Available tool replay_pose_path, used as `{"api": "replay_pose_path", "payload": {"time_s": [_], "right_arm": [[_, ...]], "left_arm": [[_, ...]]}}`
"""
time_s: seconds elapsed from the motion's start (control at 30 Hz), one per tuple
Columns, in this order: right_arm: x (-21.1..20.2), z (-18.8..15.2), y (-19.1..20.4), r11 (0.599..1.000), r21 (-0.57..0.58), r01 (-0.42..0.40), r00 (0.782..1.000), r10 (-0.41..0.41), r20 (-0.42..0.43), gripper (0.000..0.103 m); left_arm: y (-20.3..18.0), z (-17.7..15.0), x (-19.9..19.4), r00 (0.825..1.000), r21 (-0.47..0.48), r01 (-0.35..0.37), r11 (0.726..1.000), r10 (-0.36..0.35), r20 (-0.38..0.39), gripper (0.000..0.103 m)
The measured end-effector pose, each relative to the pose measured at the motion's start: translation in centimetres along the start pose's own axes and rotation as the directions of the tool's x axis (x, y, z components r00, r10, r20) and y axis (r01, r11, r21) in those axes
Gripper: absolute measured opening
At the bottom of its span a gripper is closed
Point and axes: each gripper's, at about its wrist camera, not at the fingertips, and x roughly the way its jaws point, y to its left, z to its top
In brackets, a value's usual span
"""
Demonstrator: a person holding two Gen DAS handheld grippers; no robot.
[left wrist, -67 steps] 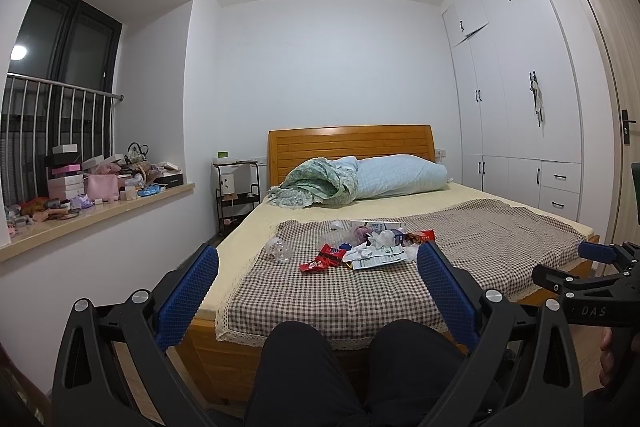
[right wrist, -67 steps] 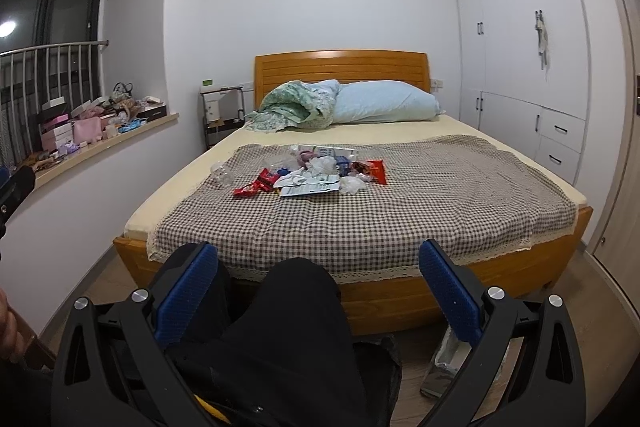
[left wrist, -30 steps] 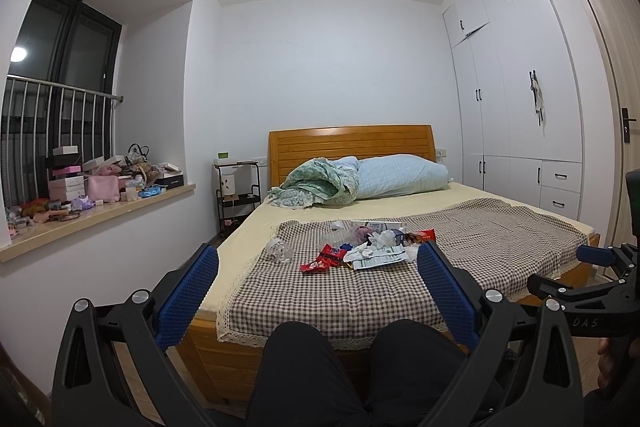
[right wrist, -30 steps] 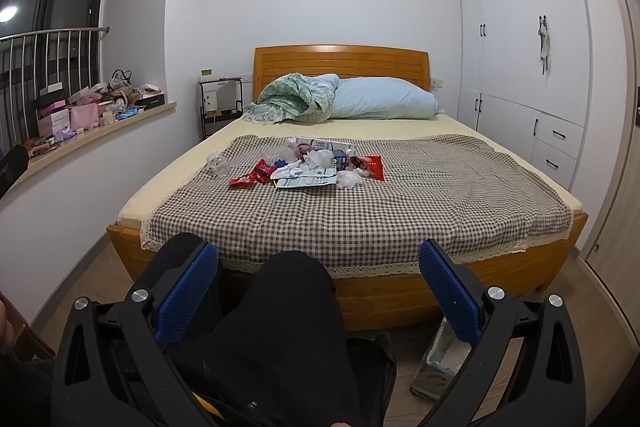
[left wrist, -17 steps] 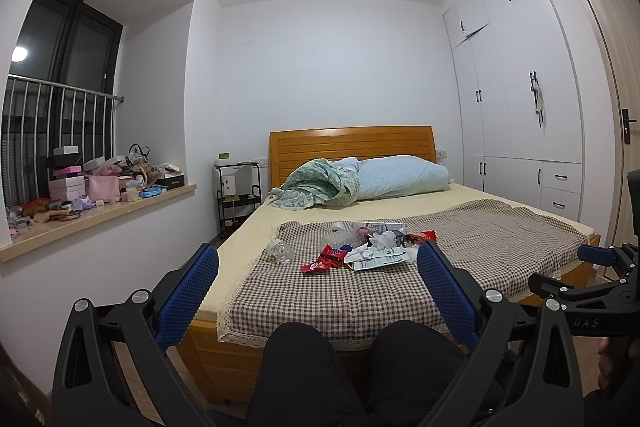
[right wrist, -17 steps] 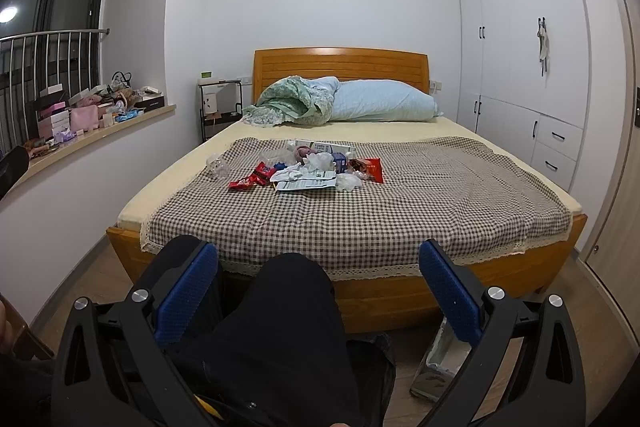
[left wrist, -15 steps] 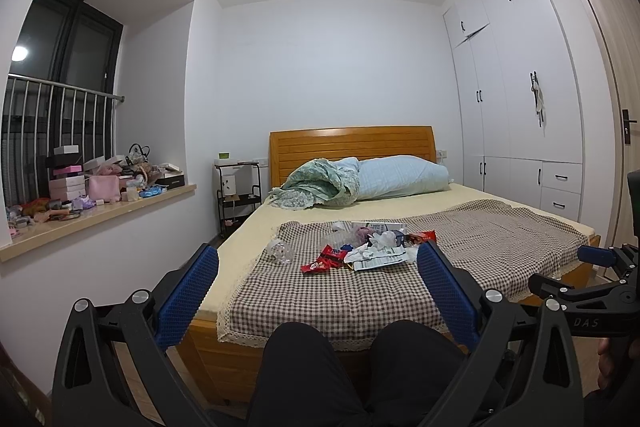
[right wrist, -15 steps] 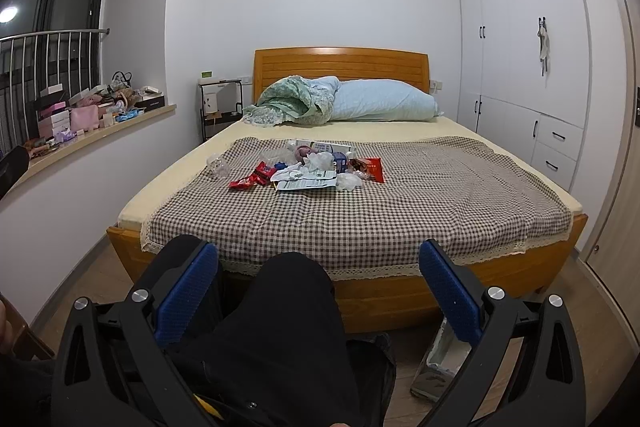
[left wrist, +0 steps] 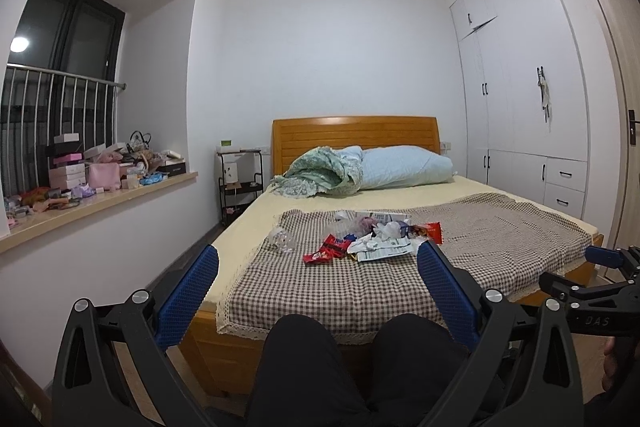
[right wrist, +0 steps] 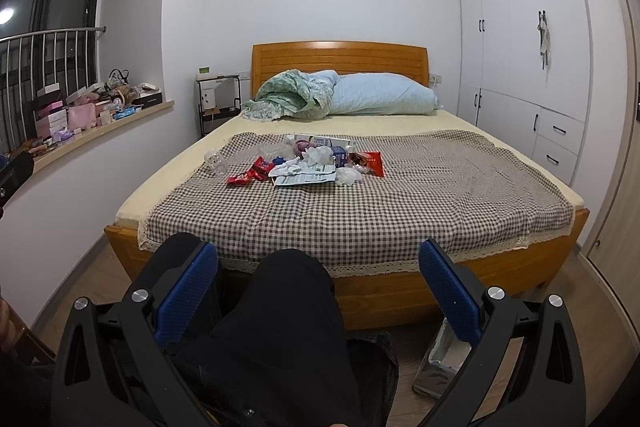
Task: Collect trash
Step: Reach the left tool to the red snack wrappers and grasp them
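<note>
trash pile (right wrist: 308, 163) lies on checked bedspread (right wrist: 360, 203); left gripper (left wrist: 318, 277) and right gripper (right wrist: 318, 277) both spread wide, empty, above person's knees (right wrist: 292, 291).

One wooden bed (right wrist: 360, 291) is carrying one checked cloth (right wrist: 360, 219), one blue pillow (right wrist: 384, 95) and one bundled green quilt (right wrist: 288, 95). A single heap of litter (right wrist: 308, 167) is lying on the cloth; in it two red wrappers (right wrist: 248, 175) are showing, along with one printed white sheet (right wrist: 306, 179) and one clear plastic piece (right wrist: 216, 161), the remainder too jumbled to count. Two knees in dark trousers (left wrist: 296, 359) are filling the foreground.
</note>
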Motion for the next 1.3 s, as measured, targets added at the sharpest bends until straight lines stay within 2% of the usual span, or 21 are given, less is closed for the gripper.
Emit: {"api": "replay_pose_path", "payload": {"time_s": [0.27, 0.47, 0.8, 0.97, 1.03, 1.17, 1.2, 1.27, 1.3], "right_arm": [[4.7, 1.1, -0.4, 1.0, 0.015, 0.021, 0.998, -0.02, -0.056, 0.097], [10.5, 3.0, 0.2, 1.0, -0.013, 0.02, 0.994, -0.021, -0.104, 0.097], [22.1, 5.1, 0.8, 1.0, -0.019, 0.015, 0.978, -0.019, -0.207, 0.097], [27.3, 5.8, 1.5, 1.0, -0.024, 0.0, 0.967, -0.006, -0.256, 0.097], [29.0, 6.1, 1.8, 1.0, -0.024, -0.005, 0.964, -0.001, -0.266, 0.097], [32.7, 6.8, 2.4, 0.999, -0.048, -0.004, 0.962, -0.009, -0.272, 0.097], [33.4, 6.9, 2.5, 0.999, -0.051, -0.005, 0.962, -0.009, -0.274, 0.097], [35.7, 7.4, 2.8, 0.998, -0.069, -0.007, 0.959, -0.013, -0.282, 0.097], [36.8, 7.6, 2.9, 0.997, -0.076, -0.004, 0.958, -0.018, -0.285, 0.097]], "left_arm": [[0.8, -0.6, 6.0, 0.997, 0.007, -0.002, 1.0, 0.003, -0.075, 0.096], [2.2, -1.2, 12.7, 0.989, -0.006, -0.005, 1.0, 0.004, -0.148, 0.096], [5.3, -3.8, 25.3, 0.965, -0.075, -0.056, 0.996, 0.034, -0.26, 0.096], [5.5, -6.1, 33.4, 0.957, -0.029, -0.022, 0.999, 0.012, -0.29, 0.096], [5.3, -7.2, 36.6, 0.946, -0.008, 0.002, 1.0, -0.005, -0.324, 0.096], [3.9, -9.2, 44.3, 0.906, 0.058, 0.092, 0.994, -0.059, -0.42, 0.096], [3.2, -9.6, 46.5, 0.894, 0.08, 0.119, 0.99, -0.072, -0.442, 0.094], [1.9, -10.3, 50.6, 0.882, 0.135, 0.155, 0.979, -0.076, -0.465, 0.092], [1.1, -10.5, 52.4, 0.88, 0.159, 0.167, 0.973, -0.074, -0.469, 0.086]]}}
